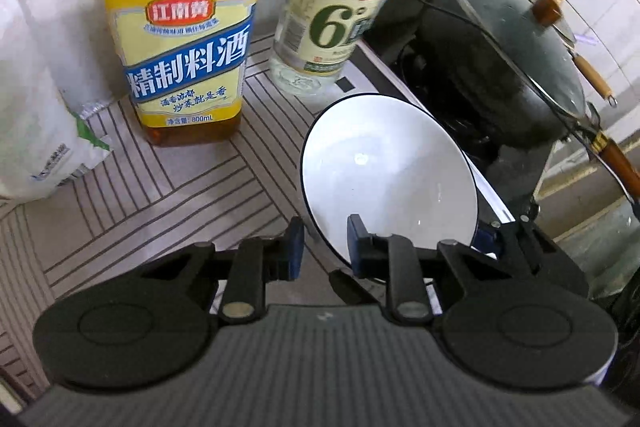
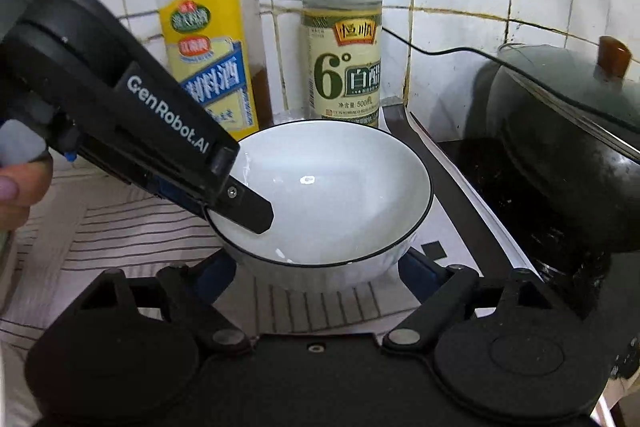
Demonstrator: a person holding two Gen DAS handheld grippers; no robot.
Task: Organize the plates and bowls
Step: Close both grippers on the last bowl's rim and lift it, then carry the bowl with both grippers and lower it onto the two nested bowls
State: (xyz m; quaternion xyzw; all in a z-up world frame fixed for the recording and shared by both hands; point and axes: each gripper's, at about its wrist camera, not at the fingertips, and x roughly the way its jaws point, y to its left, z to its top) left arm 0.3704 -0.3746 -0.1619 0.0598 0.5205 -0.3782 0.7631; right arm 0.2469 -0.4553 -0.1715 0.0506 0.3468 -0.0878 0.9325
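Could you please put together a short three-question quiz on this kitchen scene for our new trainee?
1. True or false: the left hand-held gripper is clamped on the rim of the white bowl.
2. Which bottle has the yellow label: A, the left bottle, or B, the right bottle?
3. What sits right of the bowl, under a glass lid?

Key: 1 true; 2 A; 3 a dark wok.

The bowl (image 2: 332,187) was white with a thin dark rim line. The counter (image 1: 168,187) was pale with dark striped chevrons. One bottle (image 1: 184,39) wore a yellow, blue and green label, the other (image 1: 332,23) cream with green print. The wok (image 2: 560,155) was black, its knob (image 2: 614,57) brown.
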